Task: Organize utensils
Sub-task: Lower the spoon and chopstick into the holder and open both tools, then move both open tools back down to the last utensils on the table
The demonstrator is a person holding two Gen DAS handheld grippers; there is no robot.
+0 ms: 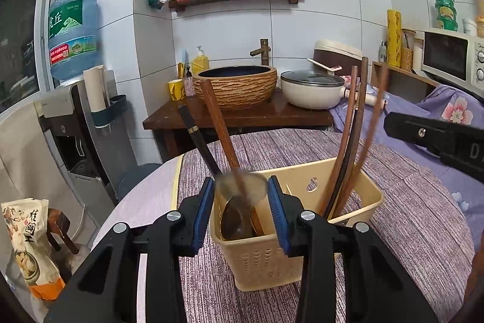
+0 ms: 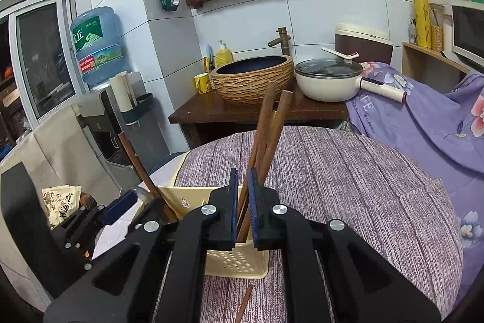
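A cream plastic utensil basket (image 1: 357, 196) stands on the purple table mat. My left gripper (image 1: 241, 186) is open above its left compartment, where a wooden spoon (image 1: 217, 123) and a black-handled metal ladle (image 1: 196, 138) lean; the ladle's bowl is blurred between the pads. Several wooden chopsticks (image 1: 351, 135) stand in the right compartment. In the right wrist view, my right gripper (image 2: 242, 180) is nearly closed around the chopsticks (image 2: 272, 123) above the basket (image 2: 236, 259); contact is unclear. One loose chopstick (image 2: 243, 304) lies on the mat near me.
A wooden basin (image 1: 236, 87), a white pot (image 1: 311, 90) and a rice cooker (image 1: 335, 53) stand on the counter behind. A water dispenser (image 1: 72, 99) stands at the left, a microwave (image 1: 453, 59) at the right. A snack bag (image 1: 27, 244) sits low left.
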